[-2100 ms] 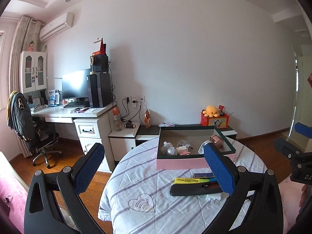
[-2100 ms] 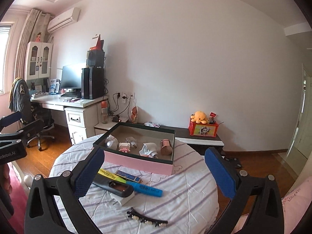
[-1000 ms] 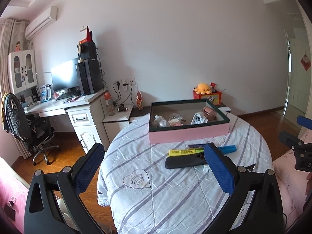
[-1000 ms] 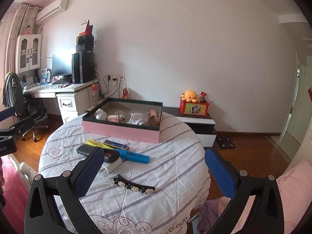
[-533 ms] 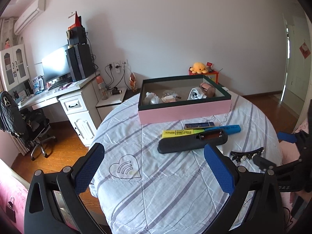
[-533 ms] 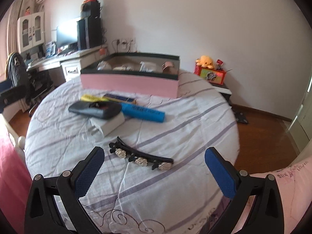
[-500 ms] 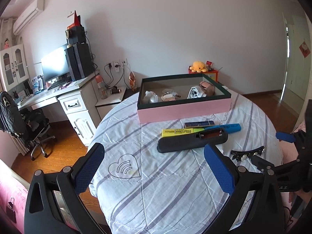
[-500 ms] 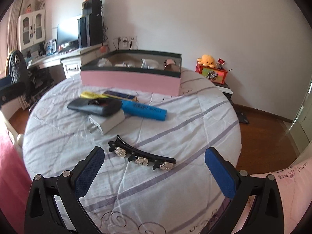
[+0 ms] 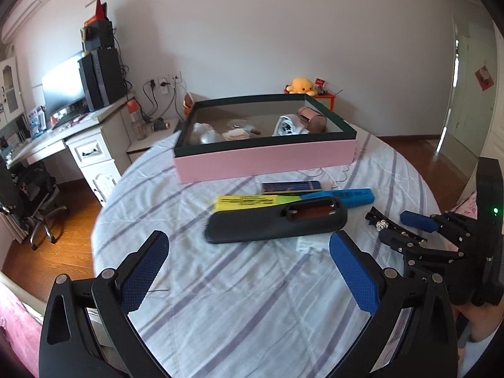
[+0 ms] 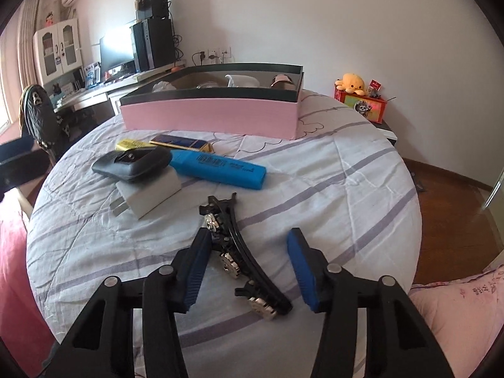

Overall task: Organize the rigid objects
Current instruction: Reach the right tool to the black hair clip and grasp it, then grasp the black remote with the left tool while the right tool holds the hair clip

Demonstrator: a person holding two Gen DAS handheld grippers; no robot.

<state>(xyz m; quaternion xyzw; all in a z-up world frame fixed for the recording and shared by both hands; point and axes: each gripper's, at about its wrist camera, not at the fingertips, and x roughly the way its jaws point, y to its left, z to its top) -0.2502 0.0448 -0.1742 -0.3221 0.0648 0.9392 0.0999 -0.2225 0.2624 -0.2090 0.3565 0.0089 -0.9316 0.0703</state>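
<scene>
Right gripper (image 10: pixel 249 245): low over the round table, its jaws have just been closing and now stand partly apart, with the hair clip between them.
Hair clip (image 10: pixel 239 252): black, curved, set with metal studs; it lies on the cloth between the right jaws. The left pad looks to be against its studded side; the right pad stands clear of it, so the clip is not pinched.
Left gripper (image 9: pixel 249 267): jaws wide apart, nothing between them but striped cloth.
Tablecloth (image 9: pixel 226 302): white with lilac stripes, covering the table under both grippers.
White charger (image 10: pixel 148 193): just ahead and left of the right jaws, flat on the cloth, its prongs pointing toward the camera.
Black case (image 9: pixel 277 220): long and dark, straight ahead of the left jaws; in the right wrist view one end rests on the charger.
Blue highlighter (image 10: pixel 217 168): beyond the clip, ahead of the right jaws, one end at the black case.
Yellow highlighter (image 9: pixel 245 201): just behind the black case, seen from the left jaws.
Dark flat packet (image 9: pixel 291 186): behind the two highlighters, between them and the box.
Pink box (image 9: pixel 267 157): farthest on the table, ahead of both grippers; open-topped with a dark green rim, several small items inside that are too small to name.
Yellow plush toy (image 10: pixel 354 83): beyond the table, on a red box by the wall.
Desk (image 9: pixel 63 138): far left of the left jaws, with a monitor and a computer tower on it.
</scene>
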